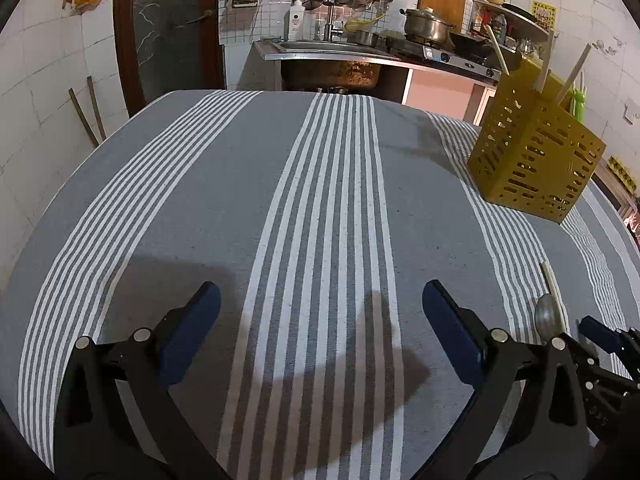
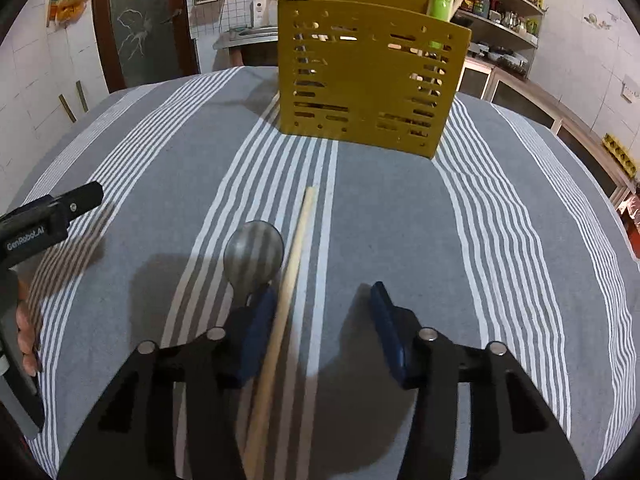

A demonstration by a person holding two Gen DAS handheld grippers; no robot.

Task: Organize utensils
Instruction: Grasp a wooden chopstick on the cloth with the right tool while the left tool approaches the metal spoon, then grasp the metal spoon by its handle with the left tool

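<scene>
A yellow perforated utensil holder (image 2: 368, 80) stands upright on the striped cloth, with several chopsticks and a green utensil sticking out of it. A pale wooden chopstick (image 2: 294, 256) lies on the cloth in front of it, and a metal spoon (image 2: 254, 254) lies just to its left. My right gripper (image 2: 322, 300) is open and low over the cloth. The chopstick runs between its jaws, close to the left pad, and the spoon's bowl shows beyond that pad. My left gripper (image 1: 320, 292) is open over bare cloth with nothing between its jaws. The holder (image 1: 536, 156) is at its far right.
The table's grey and white striped cloth (image 1: 200, 200) drops off at the far edge. Behind it are a steel sink (image 1: 320, 46), a stove with a pot (image 1: 426, 26), shelves on the right and a dark door (image 1: 168, 28). A hand (image 2: 28, 336) holds the left gripper.
</scene>
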